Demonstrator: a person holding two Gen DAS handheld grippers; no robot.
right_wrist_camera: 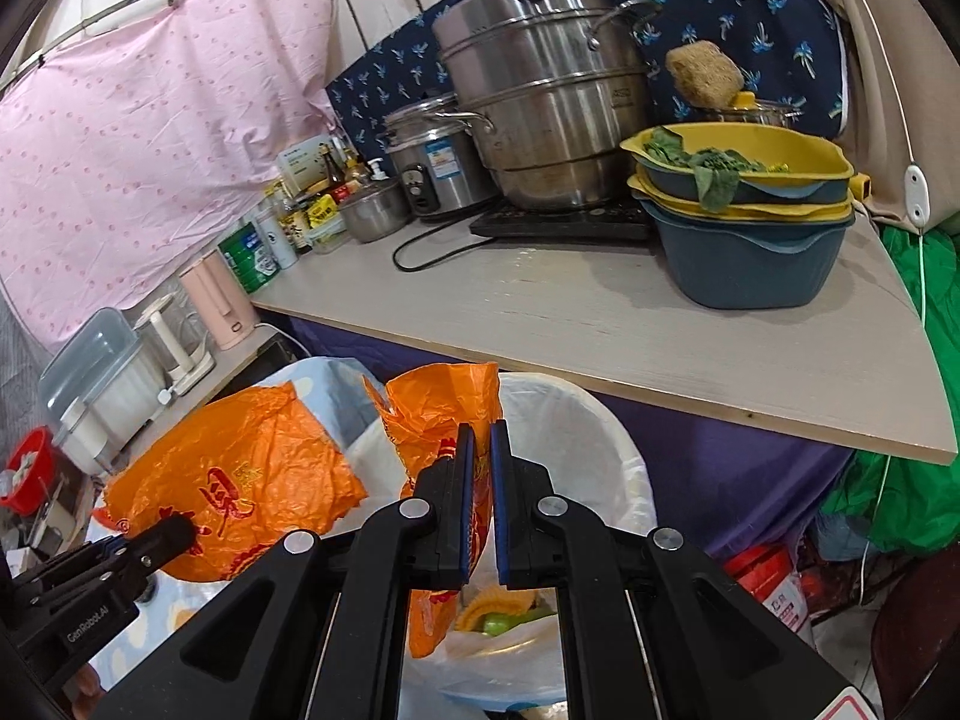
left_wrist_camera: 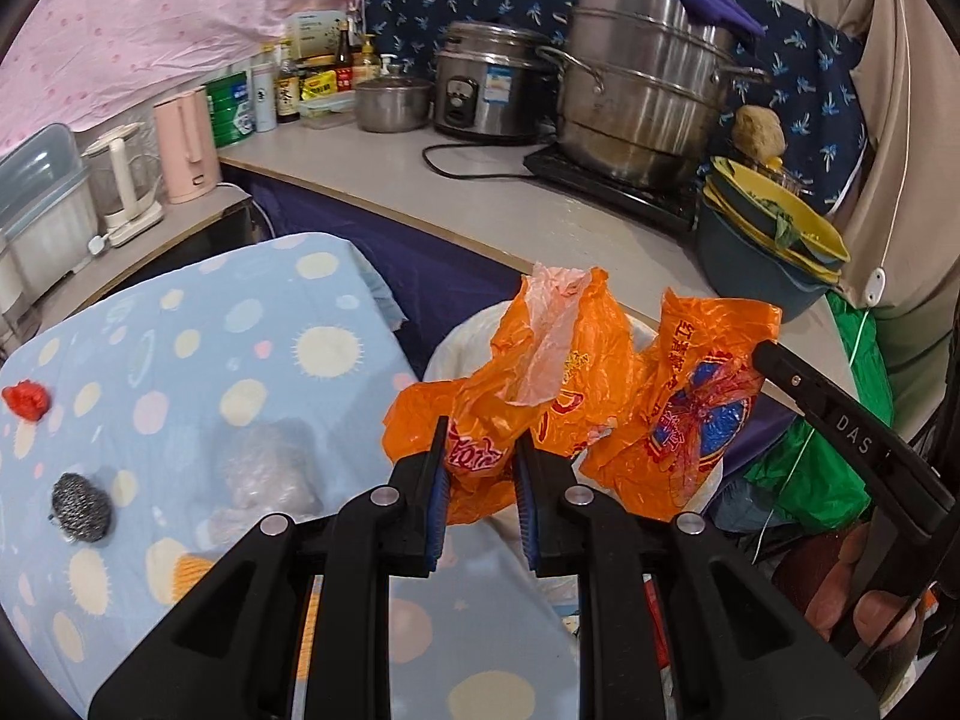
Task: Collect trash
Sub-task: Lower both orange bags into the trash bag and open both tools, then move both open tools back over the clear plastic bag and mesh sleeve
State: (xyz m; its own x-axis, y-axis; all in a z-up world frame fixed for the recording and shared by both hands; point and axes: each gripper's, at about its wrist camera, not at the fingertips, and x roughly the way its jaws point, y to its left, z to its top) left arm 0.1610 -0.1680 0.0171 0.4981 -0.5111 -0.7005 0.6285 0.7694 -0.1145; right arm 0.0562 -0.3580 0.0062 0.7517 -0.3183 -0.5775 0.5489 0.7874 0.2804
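A crumpled orange plastic bag (left_wrist_camera: 690, 360) with red print hangs stretched between both grippers, above a bin with a white liner (right_wrist_camera: 600, 420). My left gripper (left_wrist_camera: 482, 438) is shut on the bag's left part, its blue pads pinching the film. My right gripper (right_wrist_camera: 480, 429) is shut on the other part (right_wrist_camera: 432, 420), over the bin's opening. Food scraps (right_wrist_camera: 504, 606) lie inside the bin. Each gripper shows in the other's view: the right gripper (left_wrist_camera: 771, 354) at the bag's right edge, the left gripper (right_wrist_camera: 177, 531) at lower left. On the spotted blue cloth (left_wrist_camera: 198, 360) lie a red crumpled scrap (left_wrist_camera: 25, 399), a steel scourer (left_wrist_camera: 81, 504) and a clear plastic wad (left_wrist_camera: 270, 474).
Just behind the bin runs a pale counter (right_wrist_camera: 600, 324) with a steel steamer pot (right_wrist_camera: 540, 120), a rice cooker (right_wrist_camera: 432, 162), stacked yellow and blue bowls (right_wrist_camera: 744, 240) and bottles. A pink kettle (left_wrist_camera: 183, 144) stands at left. Green plastic (right_wrist_camera: 900, 480) and a red tub (right_wrist_camera: 762, 576) sit under the counter.
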